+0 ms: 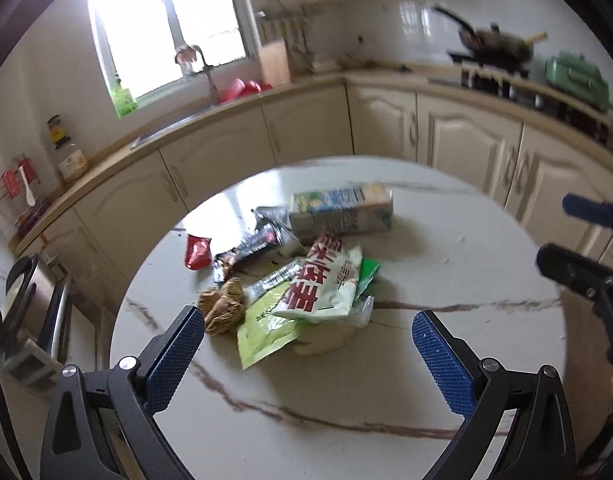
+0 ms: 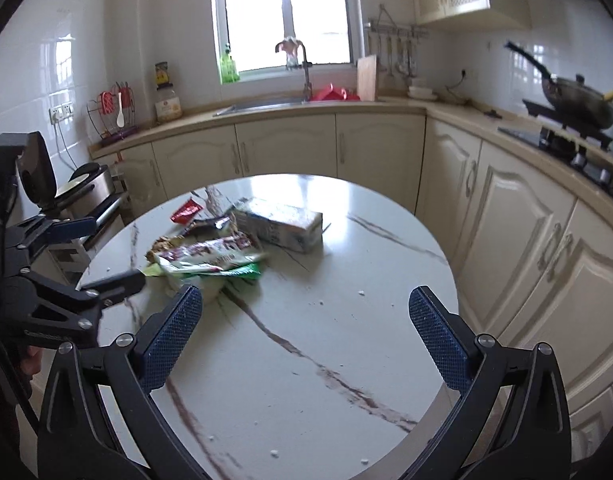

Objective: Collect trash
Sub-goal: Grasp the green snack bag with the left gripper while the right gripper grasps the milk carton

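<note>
Your left tool (image 1: 308,334) is spread wide and empty, its blue pads (image 1: 178,354) dimpled like mesh. Just ahead of them, between the tips, sits the trash on the round, glossy, marble-veined table (image 1: 346,400): a crinkled green-and-white plastic bag (image 1: 326,286), a crumpled brown paper wad (image 1: 222,306), dark foil wrappers (image 1: 254,246), a small red packet (image 1: 197,251), and farthest, a boxy milk carton (image 1: 340,212) lying flat. Your right tool (image 2: 305,310) is also wide and empty, the pile ahead to its left.
</note>
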Demonstrator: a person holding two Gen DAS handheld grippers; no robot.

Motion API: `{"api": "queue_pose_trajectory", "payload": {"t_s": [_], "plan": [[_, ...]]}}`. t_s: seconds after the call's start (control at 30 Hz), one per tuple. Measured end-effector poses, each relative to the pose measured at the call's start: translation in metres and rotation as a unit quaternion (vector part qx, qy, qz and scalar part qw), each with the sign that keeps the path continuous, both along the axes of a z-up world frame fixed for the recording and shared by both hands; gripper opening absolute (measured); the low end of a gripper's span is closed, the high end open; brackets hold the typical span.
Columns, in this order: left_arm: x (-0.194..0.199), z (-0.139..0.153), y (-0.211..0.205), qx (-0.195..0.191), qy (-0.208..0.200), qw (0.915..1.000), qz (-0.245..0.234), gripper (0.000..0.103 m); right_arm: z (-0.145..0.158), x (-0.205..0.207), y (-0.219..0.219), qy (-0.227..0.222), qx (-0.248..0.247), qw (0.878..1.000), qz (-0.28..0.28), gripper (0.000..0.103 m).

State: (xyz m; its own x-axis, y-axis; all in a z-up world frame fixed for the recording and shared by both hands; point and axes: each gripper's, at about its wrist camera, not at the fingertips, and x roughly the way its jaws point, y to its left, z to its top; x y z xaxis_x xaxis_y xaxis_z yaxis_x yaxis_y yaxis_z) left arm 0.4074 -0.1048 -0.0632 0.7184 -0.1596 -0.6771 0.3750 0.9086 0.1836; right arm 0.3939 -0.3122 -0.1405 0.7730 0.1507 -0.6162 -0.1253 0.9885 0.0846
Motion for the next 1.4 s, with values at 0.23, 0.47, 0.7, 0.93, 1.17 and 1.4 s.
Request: {"api": "queue_pose_trajectory", "payload": {"t_s": [0.23,0.47,0.7,0.93,1.17,1.4], "plan": [[0.067,-0.028,-0.036,0.077,0.032,0.9962,-0.023,0.102,-0.028,0.042,-0.019,0.035,0.006,0.999,0.003,0.103],[0.113,-0.054,-0.051,0.099,0.073,0.9920,-0.028,0.099,-0.039,0.089,-0.019,0.057,-0.012,0.998,0.017,0.103],[0.133,-0.068,-0.044,0.062,0.096,0.9927,-0.037,0.061,-0.049,0.131,-0.010,0.081,-0.042,0.995,0.043,0.103],[0.117,-0.047,-0.010,-0.040,0.074,0.9954,-0.047,0.028,-0.053,0.181,0.017,0.101,-0.047,0.985,0.128,0.103],[0.106,-0.049,0.029,-0.079,0.073,0.9925,-0.058,0.014,-0.075,0.231,0.050,0.134,-0.070,0.969,0.196,0.103],[0.103,-0.050,0.045,-0.084,0.074,0.9926,-0.047,0.012,-0.087,0.241,0.056,0.160,-0.056,0.963,0.212,0.060]]}}
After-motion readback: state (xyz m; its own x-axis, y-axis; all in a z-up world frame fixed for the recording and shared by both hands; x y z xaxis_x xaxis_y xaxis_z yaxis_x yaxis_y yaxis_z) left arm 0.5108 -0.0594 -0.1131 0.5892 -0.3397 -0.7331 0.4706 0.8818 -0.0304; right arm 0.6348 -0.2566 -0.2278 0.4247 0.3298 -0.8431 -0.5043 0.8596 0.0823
